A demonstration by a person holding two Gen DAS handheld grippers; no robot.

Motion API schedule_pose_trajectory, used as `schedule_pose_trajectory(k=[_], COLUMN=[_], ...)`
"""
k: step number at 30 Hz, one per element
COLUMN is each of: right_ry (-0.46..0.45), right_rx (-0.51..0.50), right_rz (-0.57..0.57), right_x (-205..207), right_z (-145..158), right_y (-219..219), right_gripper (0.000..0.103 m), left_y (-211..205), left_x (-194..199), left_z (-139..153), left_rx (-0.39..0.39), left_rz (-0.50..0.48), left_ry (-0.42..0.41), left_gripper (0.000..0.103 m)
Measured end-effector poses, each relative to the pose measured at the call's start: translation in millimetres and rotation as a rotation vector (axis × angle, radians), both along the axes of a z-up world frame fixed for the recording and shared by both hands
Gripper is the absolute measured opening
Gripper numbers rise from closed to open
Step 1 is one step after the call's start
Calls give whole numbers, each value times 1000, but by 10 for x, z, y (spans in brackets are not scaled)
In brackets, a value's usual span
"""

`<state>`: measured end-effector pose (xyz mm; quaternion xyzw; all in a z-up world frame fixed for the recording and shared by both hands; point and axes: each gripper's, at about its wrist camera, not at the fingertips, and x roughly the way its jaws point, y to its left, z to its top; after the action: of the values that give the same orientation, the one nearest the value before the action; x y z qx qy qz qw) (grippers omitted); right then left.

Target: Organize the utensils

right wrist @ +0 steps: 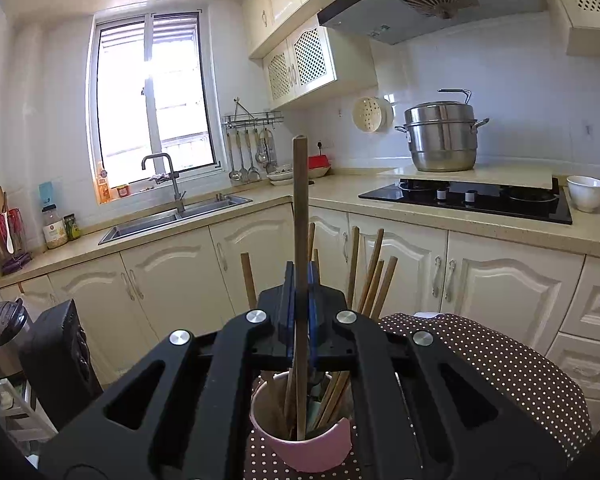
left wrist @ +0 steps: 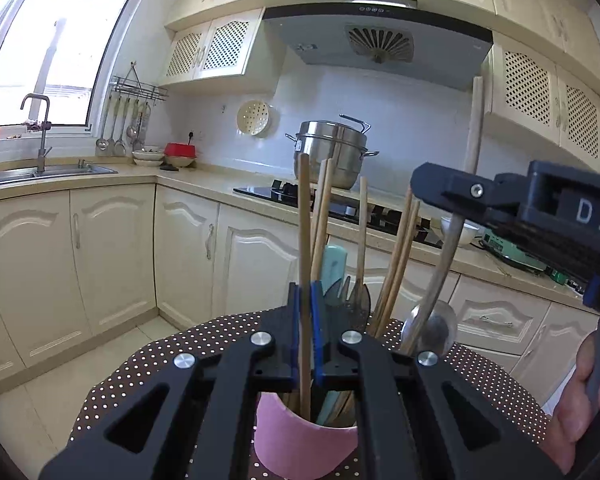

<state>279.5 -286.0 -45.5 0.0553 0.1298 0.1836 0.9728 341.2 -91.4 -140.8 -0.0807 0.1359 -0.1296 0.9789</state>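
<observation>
A kitchen seen from two handheld grippers, both hanging over a pink cup (left wrist: 300, 436) that is standing on a brown tablecloth with white dots (left wrist: 160, 360). The left gripper (left wrist: 307, 336) is pinching a single wooden chopstick (left wrist: 304, 240) between its blue pads, jaws nearly closed; the stick is standing upright with its lower end reaching down inside the cup. The right gripper (right wrist: 300, 312) is likewise clamping a darker wooden chopstick (right wrist: 300, 208), jaws almost fully together, and that stick's lower end is also sitting inside the cup. In the left view the right gripper is showing at the right edge, with a person's hand (left wrist: 588, 392) wrapping its handle. The cup is already holding several more wooden chopsticks (left wrist: 396, 264), a pale teal handle (left wrist: 332, 268), dark plastic forks (left wrist: 352, 300) and metal spoons (left wrist: 432, 320), all leaning outward. Behind, cream cabinets are lining the room, a steel steamer pot (right wrist: 440, 136) is sitting by a black hob (right wrist: 472, 200), and a sink (right wrist: 172, 220) is lying under a bright window
</observation>
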Motion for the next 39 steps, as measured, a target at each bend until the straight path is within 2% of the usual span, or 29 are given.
schedule_pose_trajectory(k=[3,5,6,7,11,15,23,32,35,36,38,39], right_ry=[7,11,12,12,17,25,69,91,102,109,115,110], right_rx=[-1,2,1,1,0,1,-17,-24,-26,-28,-29,-22], right_rz=[-6,-7,-7,-6,-4,-6,3,49,37,37,33,29], right_x=[-15,-26,-35,-46,-73,-92,-80,-80,-90,-90,-98,-121], right_z=[-33,-45,-49,-54,-79,-108,-258,-292,-287,-289,-281,-273], right_y=[-8,-13,-12,-7,5,-3,56,120,137,145,154,153], right_gripper=[6,6,6,6,6,6,6,7,7,9,33,56], left_y=[42,53,61,77,123,154,277,511,540,542,559,576], left_x=[-23,-49,-67,-99,-185,-249,-351,-373,-394,-409,-470,-507], left_z=[28,57,74,89,167,214,271,291,325,336,369,389], left_rx=[-17,-7,-4,-5,-6,38,90,88,88,90,100,104], left_rz=[-3,4,10,17,39,95,170,212,217,216,219,228], left_ry=[13,12,10,1,-6,-10,-14,40,51,51,42,35], left_gripper=[8,23,40,45,55,59,60,60,63,66,69,69])
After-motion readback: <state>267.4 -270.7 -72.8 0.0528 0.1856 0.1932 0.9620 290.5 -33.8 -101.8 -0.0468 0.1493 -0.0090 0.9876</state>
